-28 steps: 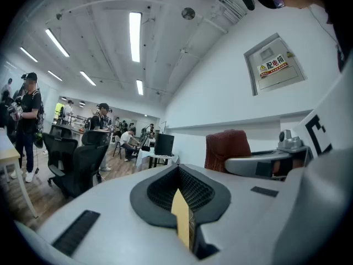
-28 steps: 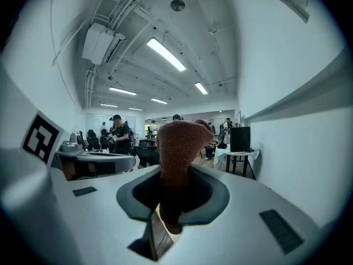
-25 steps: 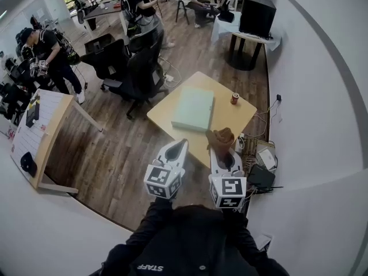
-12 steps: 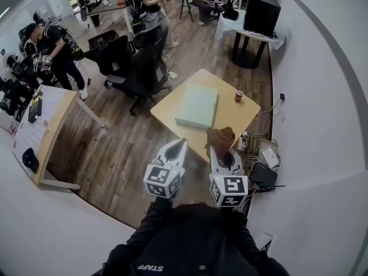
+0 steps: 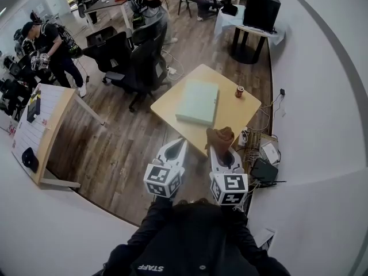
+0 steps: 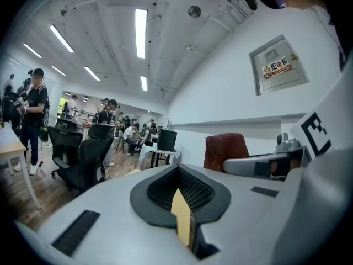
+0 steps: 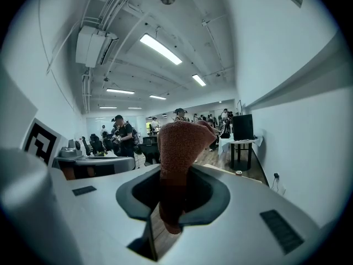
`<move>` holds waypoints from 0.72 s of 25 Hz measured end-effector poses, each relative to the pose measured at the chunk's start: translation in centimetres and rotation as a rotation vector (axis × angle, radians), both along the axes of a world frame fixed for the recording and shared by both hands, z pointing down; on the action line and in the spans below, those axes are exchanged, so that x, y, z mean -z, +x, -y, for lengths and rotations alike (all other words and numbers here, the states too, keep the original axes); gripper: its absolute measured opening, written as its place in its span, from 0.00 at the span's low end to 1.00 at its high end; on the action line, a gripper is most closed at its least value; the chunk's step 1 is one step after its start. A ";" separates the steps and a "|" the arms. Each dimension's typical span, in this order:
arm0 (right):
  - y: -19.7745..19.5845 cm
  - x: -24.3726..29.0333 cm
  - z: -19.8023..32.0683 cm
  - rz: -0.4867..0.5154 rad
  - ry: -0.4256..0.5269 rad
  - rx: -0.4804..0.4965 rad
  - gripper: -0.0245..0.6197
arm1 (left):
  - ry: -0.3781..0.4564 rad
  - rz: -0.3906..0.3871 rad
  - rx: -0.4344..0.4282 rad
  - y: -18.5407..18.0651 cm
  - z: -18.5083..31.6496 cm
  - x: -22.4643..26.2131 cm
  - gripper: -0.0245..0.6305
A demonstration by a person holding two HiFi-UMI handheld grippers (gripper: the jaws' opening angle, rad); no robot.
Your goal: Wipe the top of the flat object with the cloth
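Observation:
A flat pale-green slab (image 5: 198,102) lies on a square wooden table (image 5: 167,107) ahead of me. My right gripper (image 5: 221,150) is shut on a reddish-brown cloth (image 5: 220,137), which sticks up between its jaws (image 7: 179,148) near the table's front edge. My left gripper (image 5: 177,149) hangs beside it, short of the table, shut with nothing in it (image 6: 179,195). Both grippers are held level, well above the floor and clear of the slab.
A small red can (image 5: 240,91) stands on the table's far right. Black office chairs (image 5: 138,68) stand left of the table. Cables and boxes (image 5: 263,160) lie by the white wall at right. A black cabinet (image 5: 260,8) and several people are farther back.
The view has shifted slightly, so the table and slab sit a little nearer and more central. Both grippers keep their places in the view, the cloth still held in the right one.

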State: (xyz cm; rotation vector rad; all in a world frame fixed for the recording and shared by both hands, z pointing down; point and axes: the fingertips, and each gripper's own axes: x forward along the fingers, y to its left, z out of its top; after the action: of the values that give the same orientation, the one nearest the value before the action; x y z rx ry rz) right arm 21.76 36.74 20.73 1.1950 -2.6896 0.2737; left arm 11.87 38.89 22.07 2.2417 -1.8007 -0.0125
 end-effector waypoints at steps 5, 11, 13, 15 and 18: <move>-1.4 -0.6 -0.6 -0.015 -0.011 0.011 0.19 | -0.013 -0.017 0.008 -1.3 -0.6 -0.8 0.09; -2.6 -0.7 -0.7 -0.027 -0.008 0.018 0.19 | -0.017 -0.031 0.015 -2.4 -0.6 -1.1 0.09; -2.8 -0.6 -0.7 -0.027 -0.006 0.015 0.19 | -0.015 -0.032 0.014 -2.7 -0.6 -1.0 0.09; -3.0 -0.6 -0.8 -0.028 -0.007 0.014 0.19 | -0.016 -0.033 0.015 -2.9 -0.7 -1.0 0.09; -3.2 -1.0 -0.9 -0.028 -0.014 0.012 0.19 | -0.020 -0.034 0.016 -3.0 -1.1 -1.3 0.09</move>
State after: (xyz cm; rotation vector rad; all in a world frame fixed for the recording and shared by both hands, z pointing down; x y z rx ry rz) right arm 18.59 37.69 21.72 1.1691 -2.6656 0.2720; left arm 8.86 39.95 23.38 2.2001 -1.7934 -0.0346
